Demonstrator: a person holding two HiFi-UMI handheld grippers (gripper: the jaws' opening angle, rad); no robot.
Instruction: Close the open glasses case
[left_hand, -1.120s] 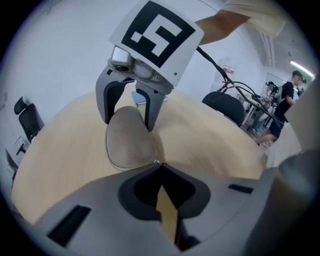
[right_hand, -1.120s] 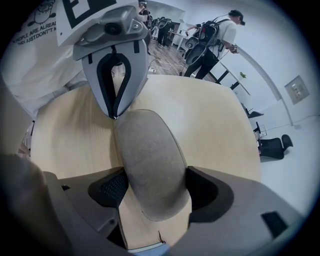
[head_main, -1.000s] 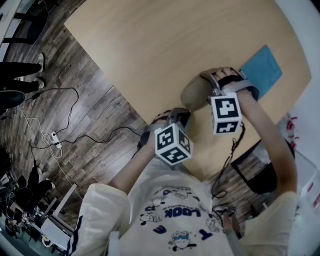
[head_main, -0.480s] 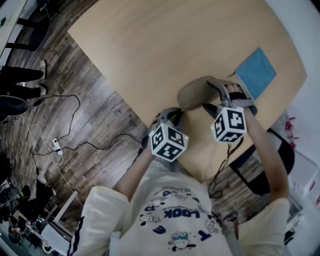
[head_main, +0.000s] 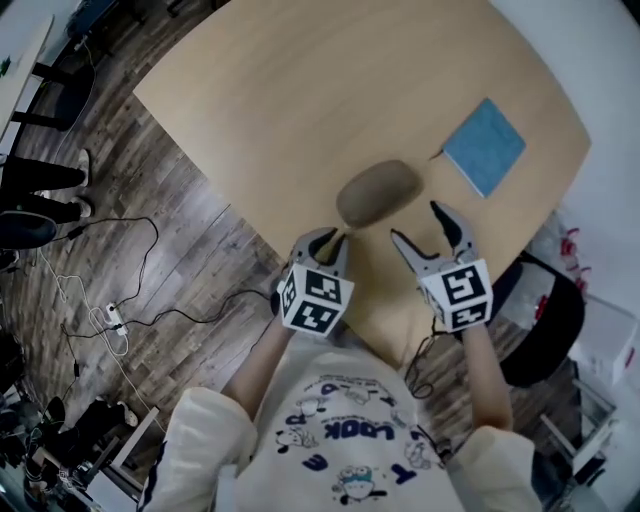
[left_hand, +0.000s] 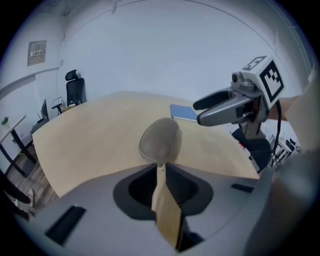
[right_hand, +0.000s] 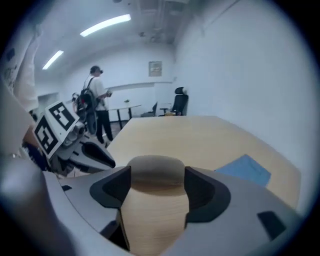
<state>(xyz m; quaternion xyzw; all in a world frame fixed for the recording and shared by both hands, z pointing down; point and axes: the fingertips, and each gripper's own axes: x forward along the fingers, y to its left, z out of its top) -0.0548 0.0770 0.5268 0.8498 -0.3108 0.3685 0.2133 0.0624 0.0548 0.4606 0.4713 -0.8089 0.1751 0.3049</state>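
Right gripper (head_main: 413, 220) (jaws wide): head view alone shows case (head_main: 378, 190) apart.

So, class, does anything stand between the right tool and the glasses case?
Nothing visible does. Only bare table lies between the right tool and the glasses case. The blue cloth lies off to one side, clear of that path.
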